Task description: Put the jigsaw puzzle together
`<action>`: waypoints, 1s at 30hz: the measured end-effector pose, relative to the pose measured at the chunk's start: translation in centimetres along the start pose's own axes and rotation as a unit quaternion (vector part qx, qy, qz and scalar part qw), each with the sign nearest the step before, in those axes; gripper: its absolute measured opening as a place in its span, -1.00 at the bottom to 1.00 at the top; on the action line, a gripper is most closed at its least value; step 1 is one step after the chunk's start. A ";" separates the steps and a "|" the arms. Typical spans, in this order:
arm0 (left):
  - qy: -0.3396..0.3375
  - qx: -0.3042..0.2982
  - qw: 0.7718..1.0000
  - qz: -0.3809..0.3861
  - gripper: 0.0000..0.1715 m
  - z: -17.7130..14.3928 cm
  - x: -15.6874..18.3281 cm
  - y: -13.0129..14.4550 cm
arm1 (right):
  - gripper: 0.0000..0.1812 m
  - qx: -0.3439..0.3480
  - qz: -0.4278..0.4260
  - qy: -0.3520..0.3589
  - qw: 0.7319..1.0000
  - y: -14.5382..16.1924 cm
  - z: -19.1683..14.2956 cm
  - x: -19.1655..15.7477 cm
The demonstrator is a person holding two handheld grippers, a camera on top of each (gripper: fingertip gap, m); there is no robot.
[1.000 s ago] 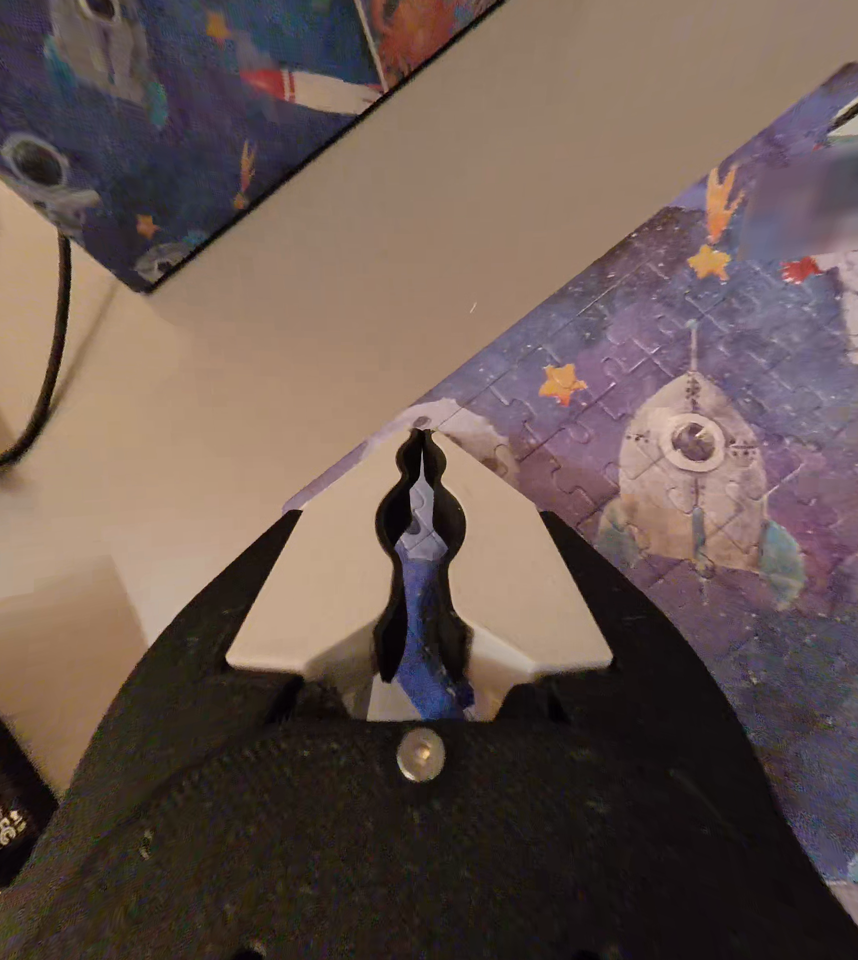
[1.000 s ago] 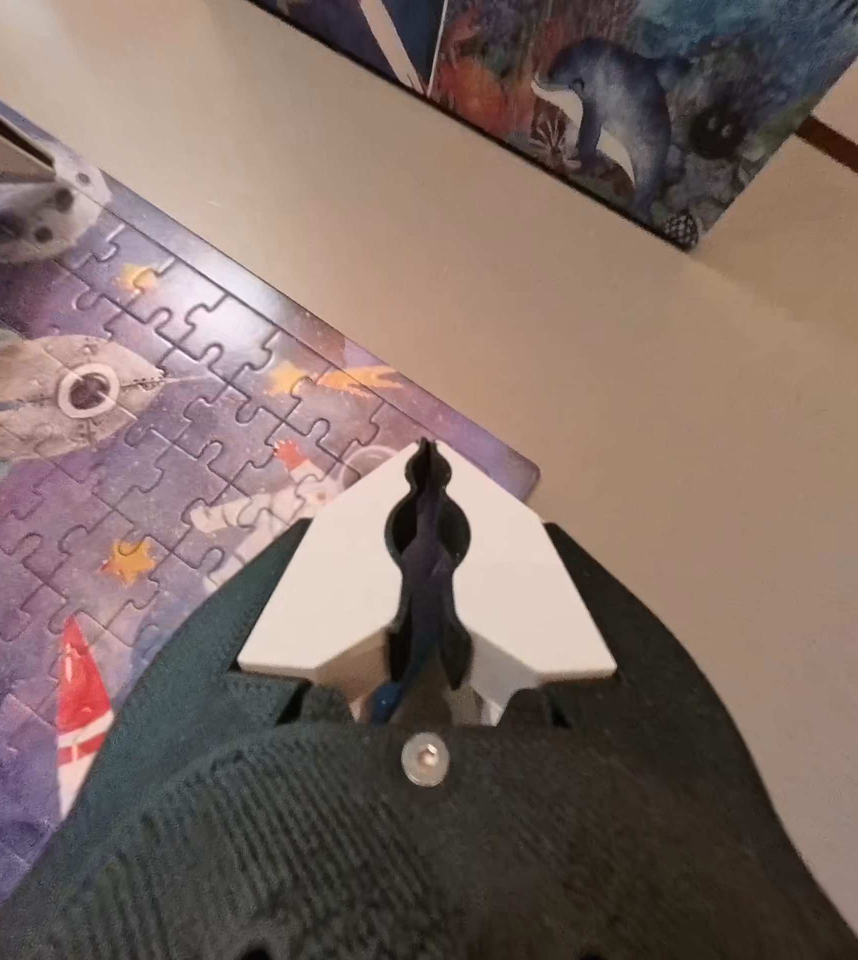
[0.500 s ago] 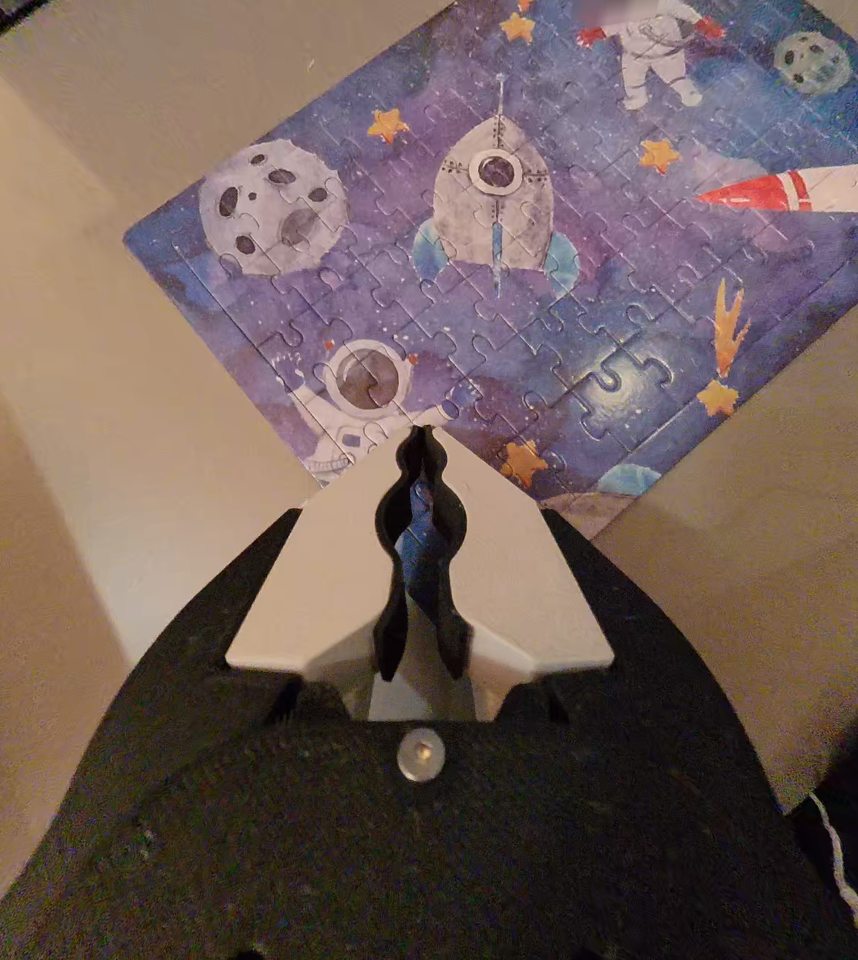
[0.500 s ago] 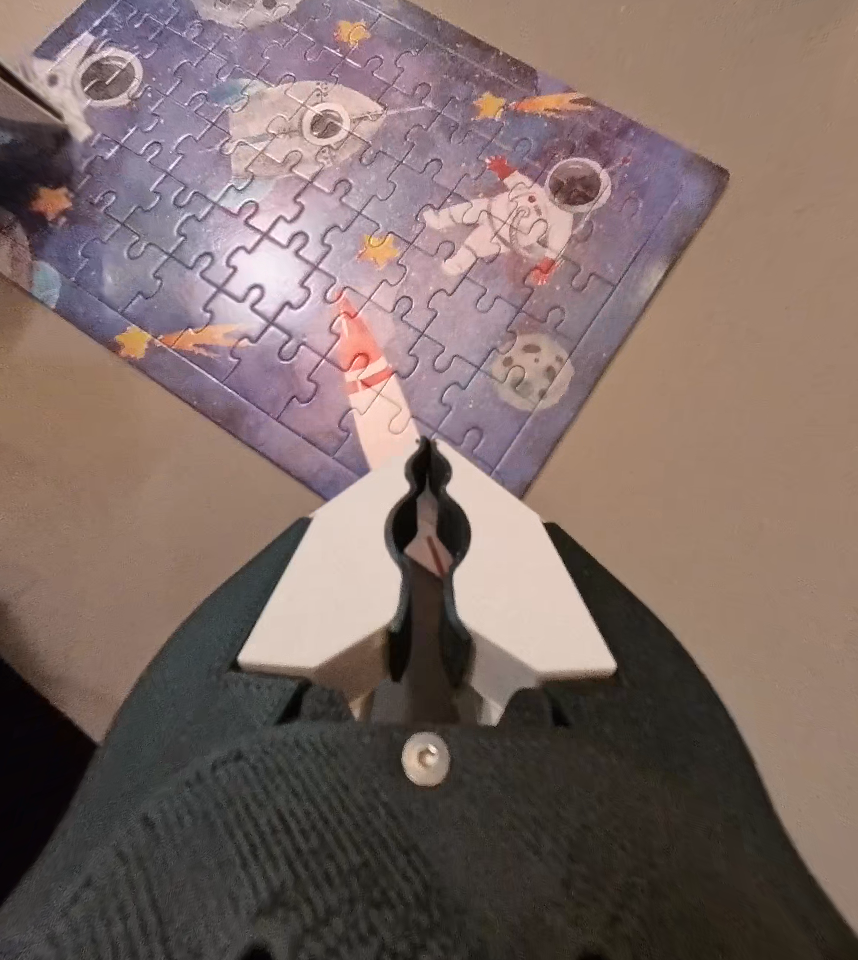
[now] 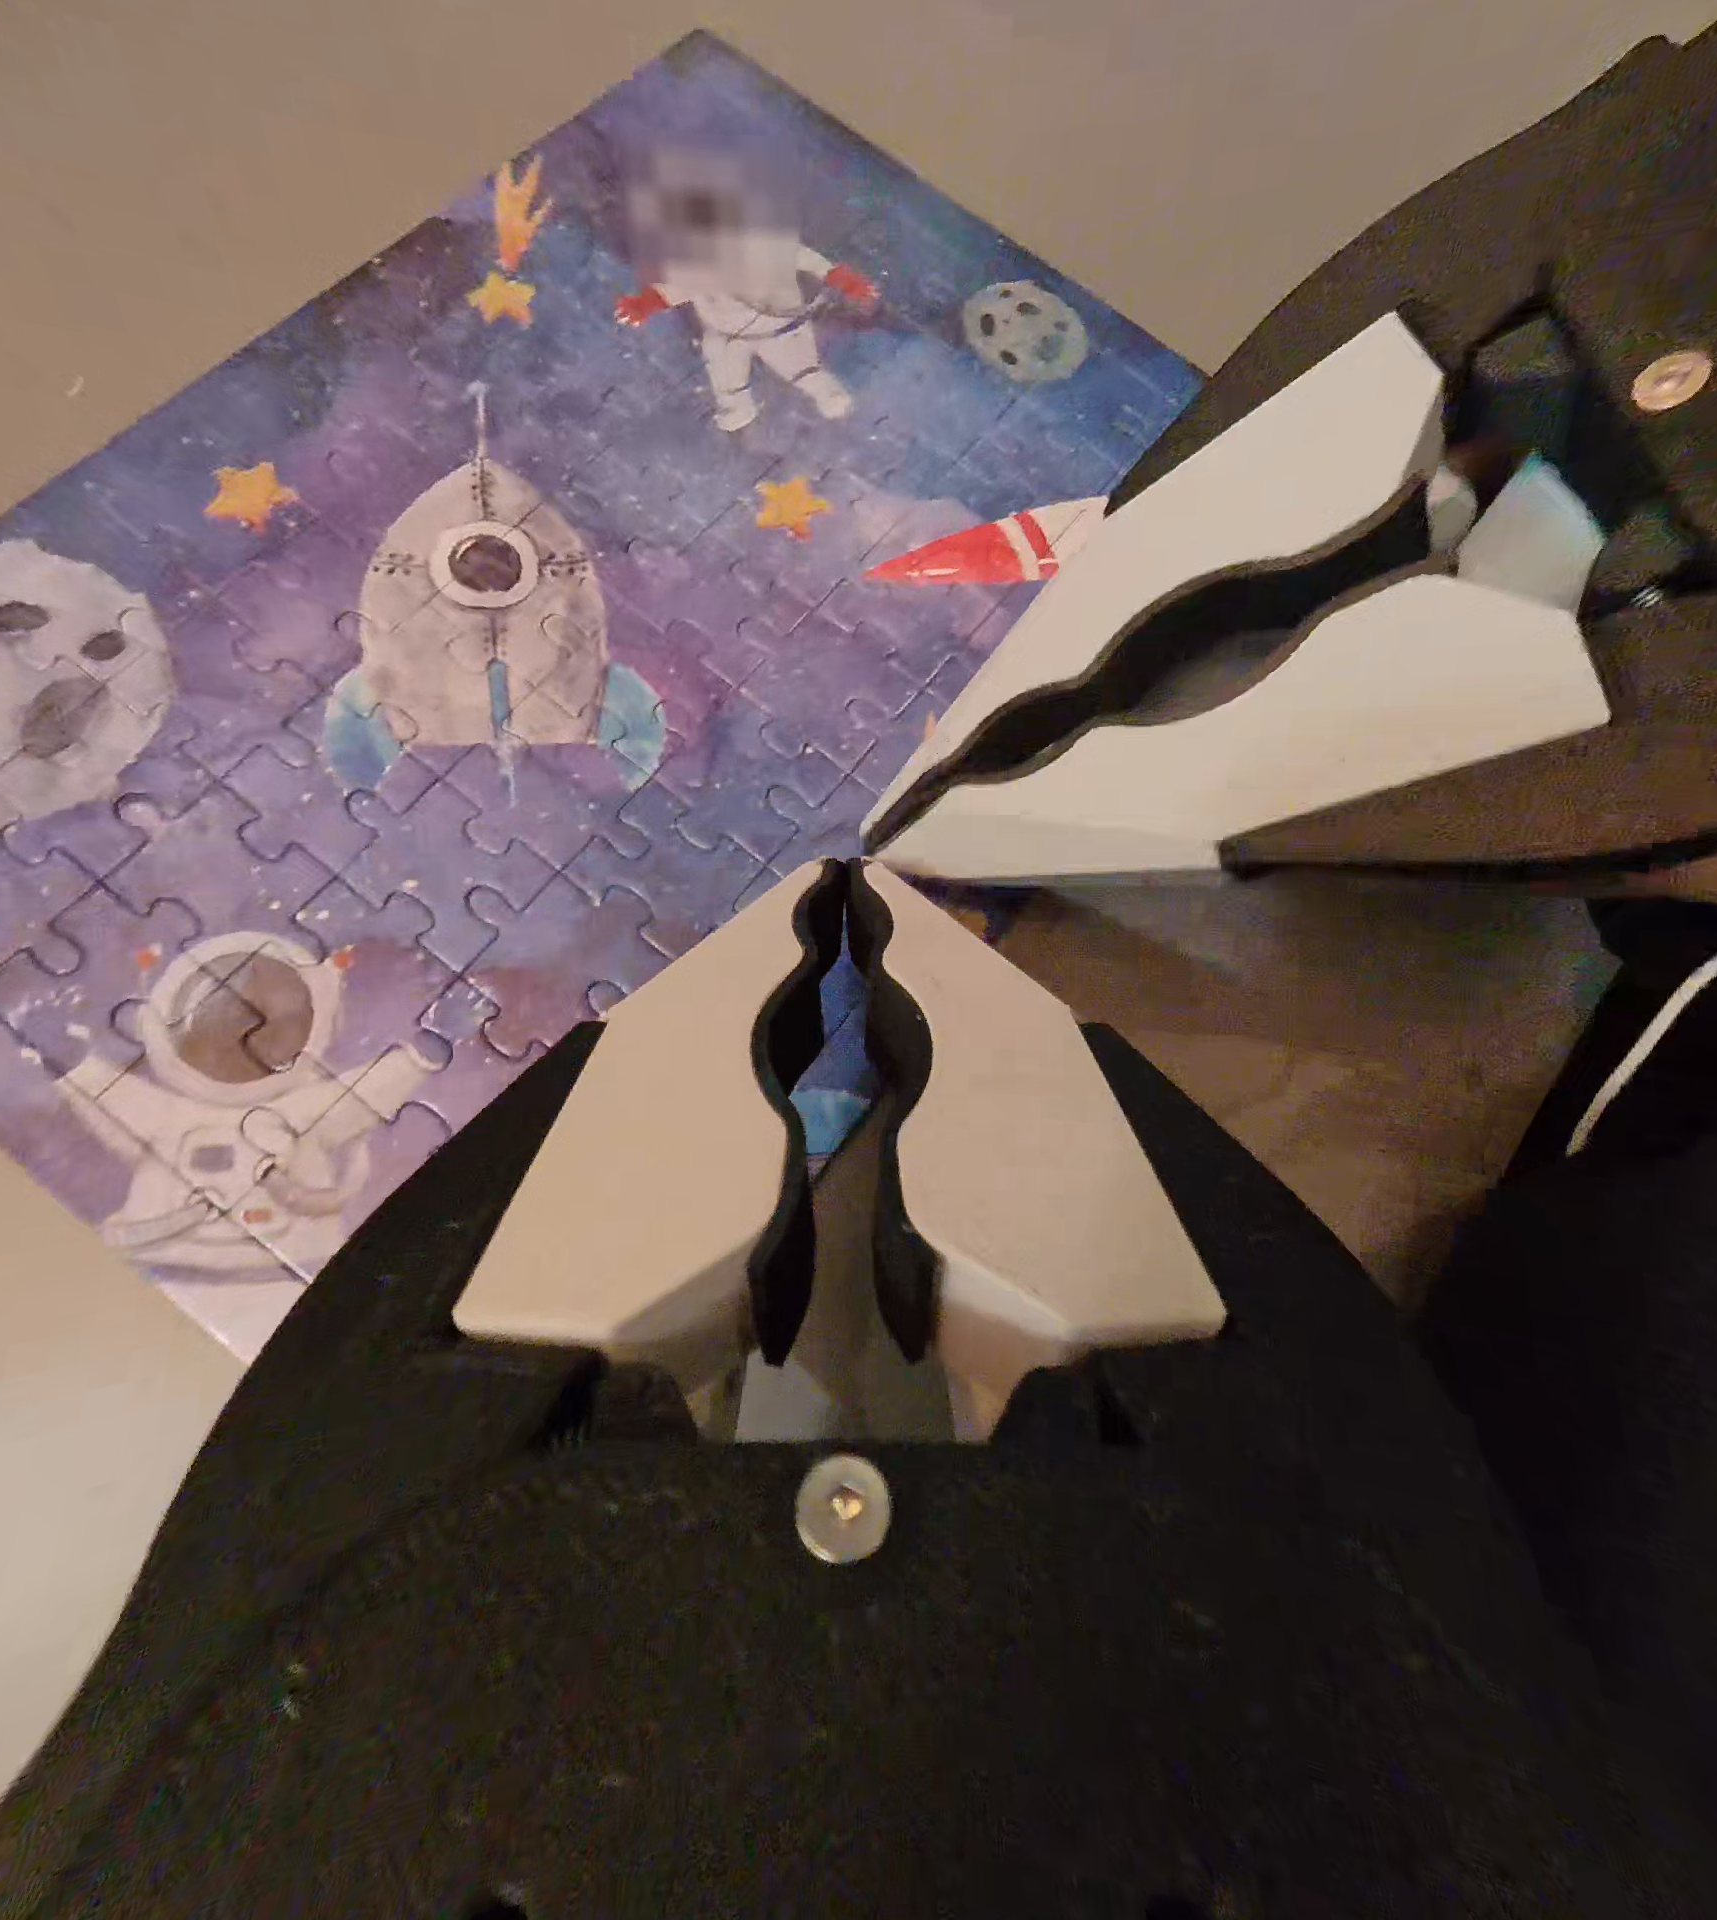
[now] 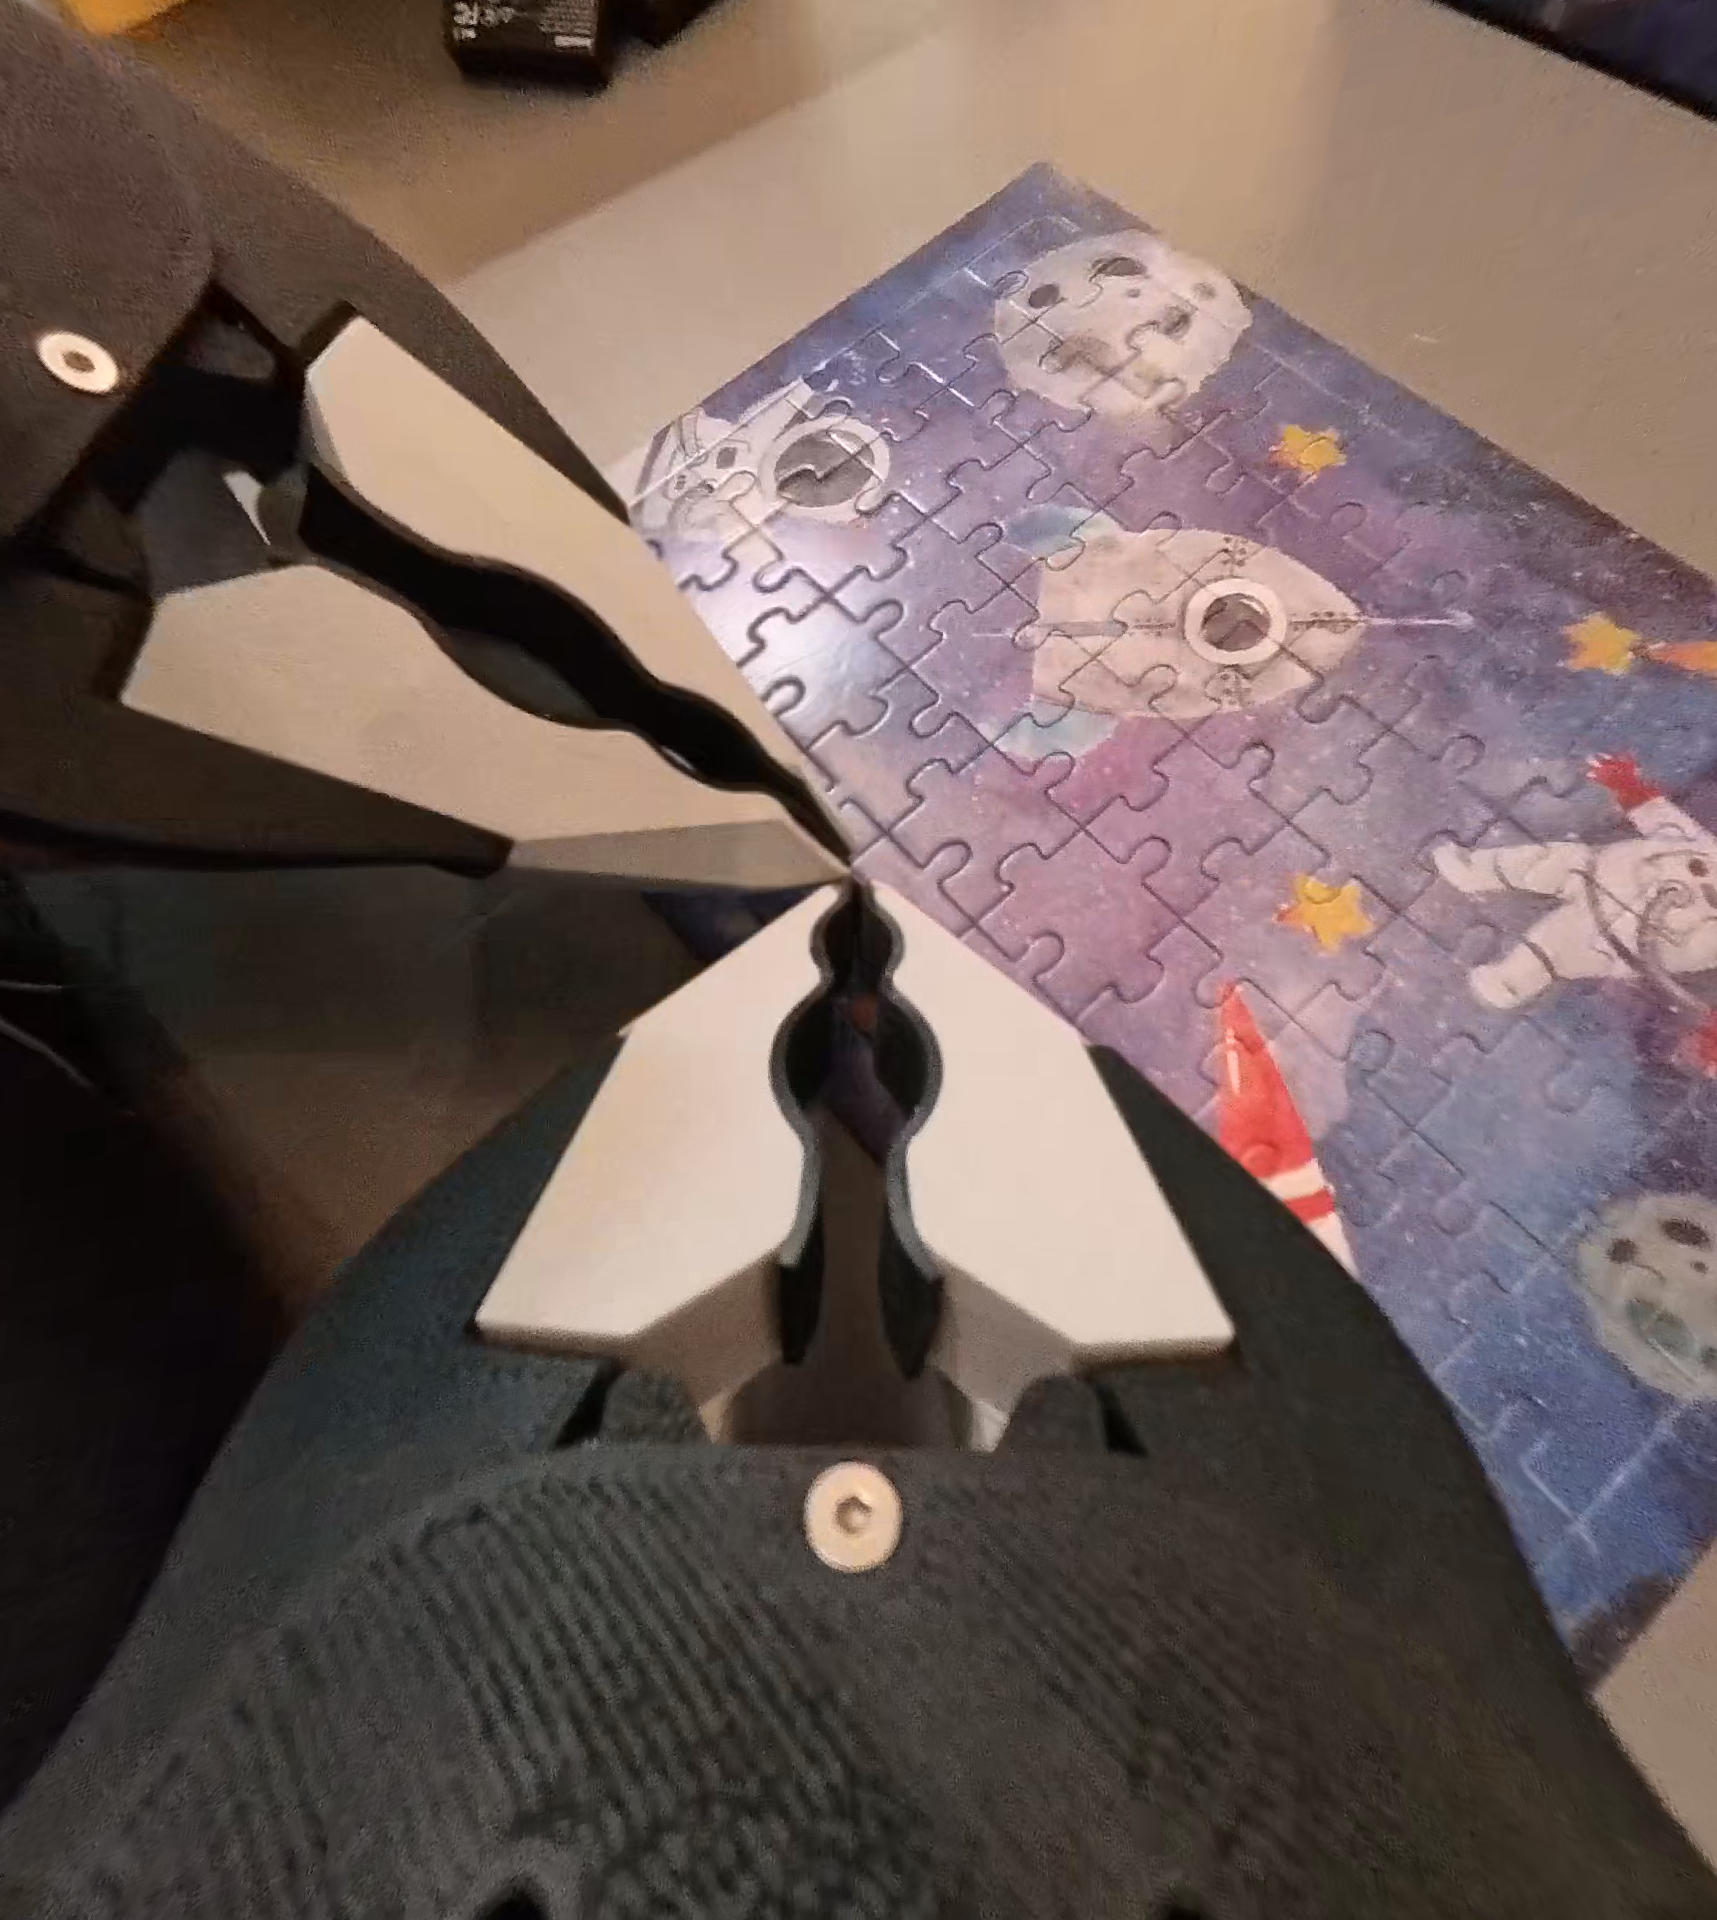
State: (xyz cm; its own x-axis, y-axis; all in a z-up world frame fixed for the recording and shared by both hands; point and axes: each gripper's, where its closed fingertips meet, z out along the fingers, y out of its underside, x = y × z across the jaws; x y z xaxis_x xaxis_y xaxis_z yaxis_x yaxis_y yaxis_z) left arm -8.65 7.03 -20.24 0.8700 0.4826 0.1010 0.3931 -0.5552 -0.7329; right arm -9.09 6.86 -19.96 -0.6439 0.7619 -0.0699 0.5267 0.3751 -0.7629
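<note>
The space-themed jigsaw puzzle (image 5: 334, 852) lies flat on the beige table with its pieces joined; it also shows in the right wrist view (image 6: 1249, 831). My left gripper (image 5: 846, 883) is shut and empty, with its tips over the puzzle's near edge. My right gripper (image 6: 849, 914) is shut and empty too. The two grippers point at each other and their tips meet at one spot. The right gripper (image 5: 880, 826) enters the left wrist view from the upper right. The left gripper (image 6: 823, 847) enters the right wrist view from the upper left. They hide part of the puzzle's near edge.
The beige table (image 5: 106, 208) runs around the puzzle. A dark box (image 6: 532, 42) stands beyond the table's far edge. A white cable (image 5: 1664, 997) lies over a dark area at the right, off the table. From either gripper's tips it is about 10 cm to the space-themed jigsaw puzzle (image 5: 334, 852). Look for it in the right wrist view (image 6: 947, 517) too.
Both grippers have left the puzzle's far corners and pulled back to its near edge. They have swung toward each other until their tips meet. Both stayed shut.
</note>
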 end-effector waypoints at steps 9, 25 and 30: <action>-0.059 -0.032 0.997 -0.024 -1.00 -2.3 -4.3 3.2 | -1.00 -0.056 0.040 0.099 0.993 4.7 -4.6 6.3; -0.009 0.010 1.000 -0.013 -1.00 -0.1 -3.1 -1.5 | -1.00 -0.012 0.003 0.028 1.000 -1.1 0.6 3.1; 0.000 -0.032 0.999 -0.007 -1.00 1.6 -3.2 -0.2 | -1.00 -0.032 0.011 0.030 0.999 0.4 0.8 3.9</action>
State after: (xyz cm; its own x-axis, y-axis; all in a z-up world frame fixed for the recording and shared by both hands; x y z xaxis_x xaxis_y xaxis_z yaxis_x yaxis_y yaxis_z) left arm -11.99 6.67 -21.45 0.8645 0.4904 0.1102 0.4229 -0.5912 -0.6867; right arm -11.87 9.55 -21.02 -0.5991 0.7993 -0.0462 0.5757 0.3899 -0.7187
